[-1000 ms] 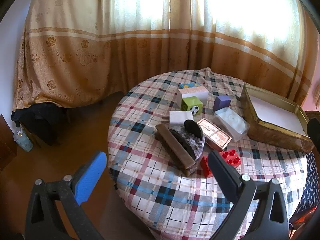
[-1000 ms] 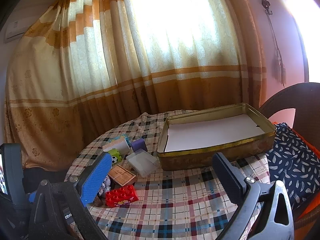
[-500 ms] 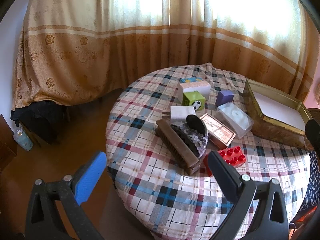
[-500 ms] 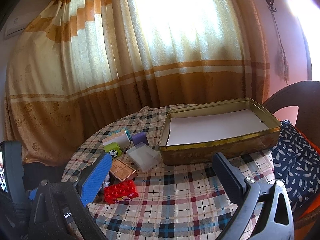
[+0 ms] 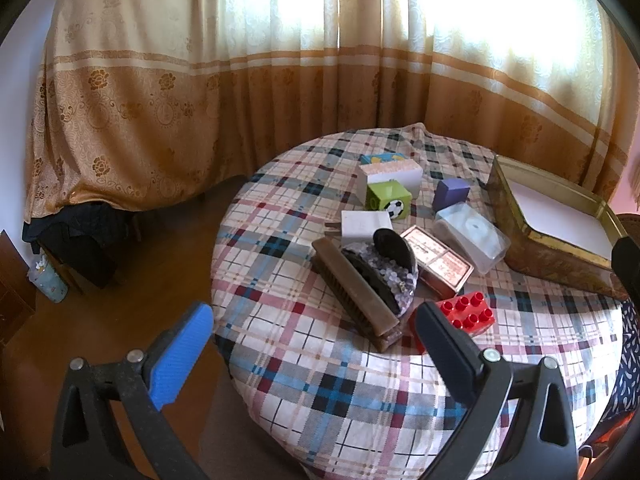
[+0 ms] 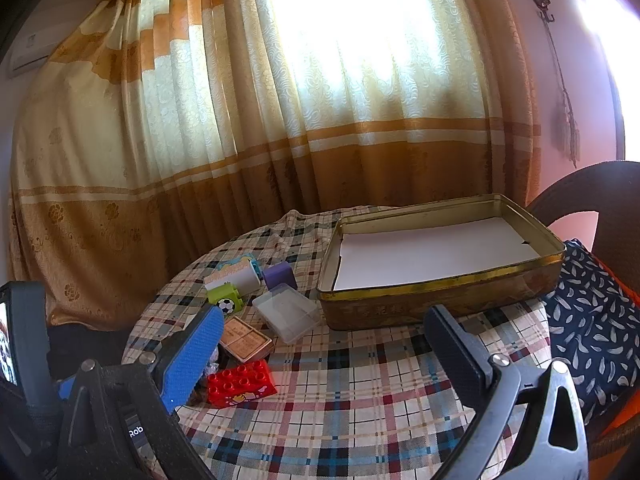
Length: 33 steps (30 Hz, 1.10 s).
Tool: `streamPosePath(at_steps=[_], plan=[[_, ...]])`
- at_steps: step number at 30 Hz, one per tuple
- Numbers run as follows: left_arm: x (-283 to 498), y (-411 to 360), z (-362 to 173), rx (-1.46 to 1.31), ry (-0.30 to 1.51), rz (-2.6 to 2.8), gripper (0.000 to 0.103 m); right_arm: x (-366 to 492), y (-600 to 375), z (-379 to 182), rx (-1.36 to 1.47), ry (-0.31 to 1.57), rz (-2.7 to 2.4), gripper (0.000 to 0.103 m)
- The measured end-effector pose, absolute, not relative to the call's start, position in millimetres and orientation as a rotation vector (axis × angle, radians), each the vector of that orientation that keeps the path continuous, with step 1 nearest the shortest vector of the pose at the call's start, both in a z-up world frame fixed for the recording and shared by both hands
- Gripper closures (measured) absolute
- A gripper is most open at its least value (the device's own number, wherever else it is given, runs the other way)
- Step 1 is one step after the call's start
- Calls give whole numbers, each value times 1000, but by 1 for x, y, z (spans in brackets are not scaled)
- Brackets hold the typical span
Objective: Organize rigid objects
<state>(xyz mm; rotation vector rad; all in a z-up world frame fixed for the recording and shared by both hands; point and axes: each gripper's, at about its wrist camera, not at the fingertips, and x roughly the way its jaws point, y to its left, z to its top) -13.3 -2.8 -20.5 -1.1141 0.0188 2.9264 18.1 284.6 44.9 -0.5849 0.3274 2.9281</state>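
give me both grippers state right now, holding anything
Left gripper: open, fingers wide apart, holding nothing.
Right gripper: open, fingers wide apart, holding nothing.

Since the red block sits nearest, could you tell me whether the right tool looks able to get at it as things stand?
Probably yes: the right tool is open and empty, the red block lies uncovered on the cloth, and nothing stands between them.

My left tongs (image 5: 312, 334) hang open over the plaid worktop (image 5: 320, 376); a brown brush (image 5: 354, 286) lies ahead at twelve o'clock, a red brick (image 5: 468, 314) at one, the gold tin (image 5: 556, 240) at two.
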Motion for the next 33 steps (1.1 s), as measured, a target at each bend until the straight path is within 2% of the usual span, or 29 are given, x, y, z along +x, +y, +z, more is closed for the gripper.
streamPosePath(at_steps=[16,33], plan=[[-13,-8,-21,-1126,15,2928,0,17,283,43,-586,322,2931,1],[-27,-19,-37,-1186,2,2928,0,-1,282,24,-720,288,2956,2]])
